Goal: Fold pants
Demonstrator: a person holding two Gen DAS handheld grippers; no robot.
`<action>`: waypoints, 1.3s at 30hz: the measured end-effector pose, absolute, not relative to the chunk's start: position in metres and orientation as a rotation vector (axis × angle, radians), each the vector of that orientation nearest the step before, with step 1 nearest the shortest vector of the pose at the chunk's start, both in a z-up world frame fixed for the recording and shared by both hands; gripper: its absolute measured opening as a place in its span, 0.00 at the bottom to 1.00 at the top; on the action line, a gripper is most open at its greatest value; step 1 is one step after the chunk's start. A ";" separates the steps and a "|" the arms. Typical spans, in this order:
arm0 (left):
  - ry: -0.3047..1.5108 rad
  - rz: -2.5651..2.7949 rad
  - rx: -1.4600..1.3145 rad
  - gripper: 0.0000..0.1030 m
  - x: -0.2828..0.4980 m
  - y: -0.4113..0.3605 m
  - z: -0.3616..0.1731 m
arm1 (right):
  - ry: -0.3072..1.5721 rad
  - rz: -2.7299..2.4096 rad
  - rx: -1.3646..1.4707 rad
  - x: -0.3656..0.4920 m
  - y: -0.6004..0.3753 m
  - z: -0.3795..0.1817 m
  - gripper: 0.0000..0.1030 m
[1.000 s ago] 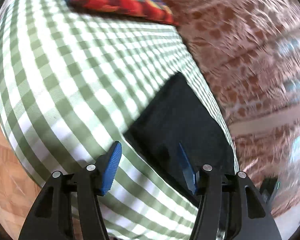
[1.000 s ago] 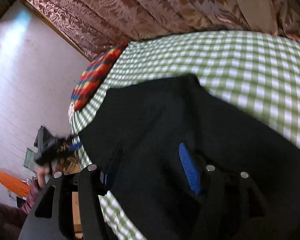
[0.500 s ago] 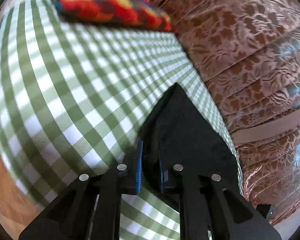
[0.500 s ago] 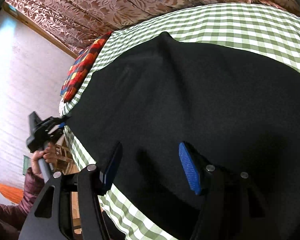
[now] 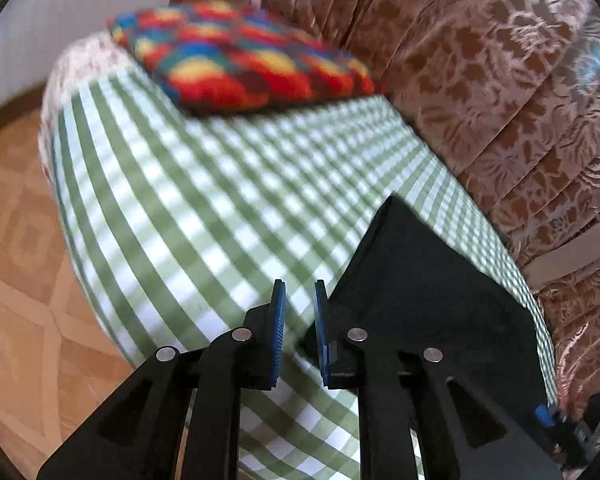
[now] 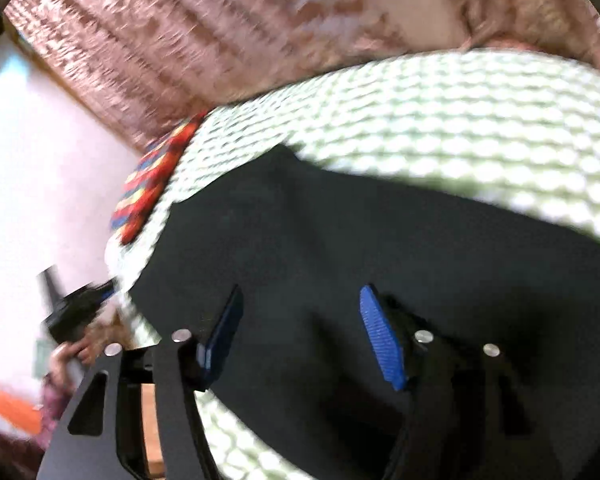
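Though shut before, left claw (image 5: 298, 312) apart

Bright daylight, motion blur (fisheye-warped edges)

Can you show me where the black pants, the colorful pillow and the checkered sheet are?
black pants (image 5: 428, 288): left wrist view, middle of folded cloth.
colorful pillow (image 5: 240, 56): left wrist view, top face.
checkered sheet (image 5: 204, 208): left wrist view, bare part beside pants.
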State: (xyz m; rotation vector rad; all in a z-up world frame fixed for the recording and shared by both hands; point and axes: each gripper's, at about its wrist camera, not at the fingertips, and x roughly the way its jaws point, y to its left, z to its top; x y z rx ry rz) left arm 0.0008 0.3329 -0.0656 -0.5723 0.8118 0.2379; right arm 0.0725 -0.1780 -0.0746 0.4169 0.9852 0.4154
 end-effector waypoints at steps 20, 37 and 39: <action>0.943 -0.027 -0.098 0.12 0.039 0.130 -0.100 | 0.957 0.251 0.339 0.128 -0.196 -0.126 0.11; 0.775 0.029 0.033 0.12 0.009 0.115 -0.035 | 0.962 0.242 0.412 0.116 -0.194 -0.109 0.34; 0.749 0.021 0.051 0.12 0.005 0.110 -0.027 | 0.947 0.232 0.394 0.109 -0.191 -0.098 0.50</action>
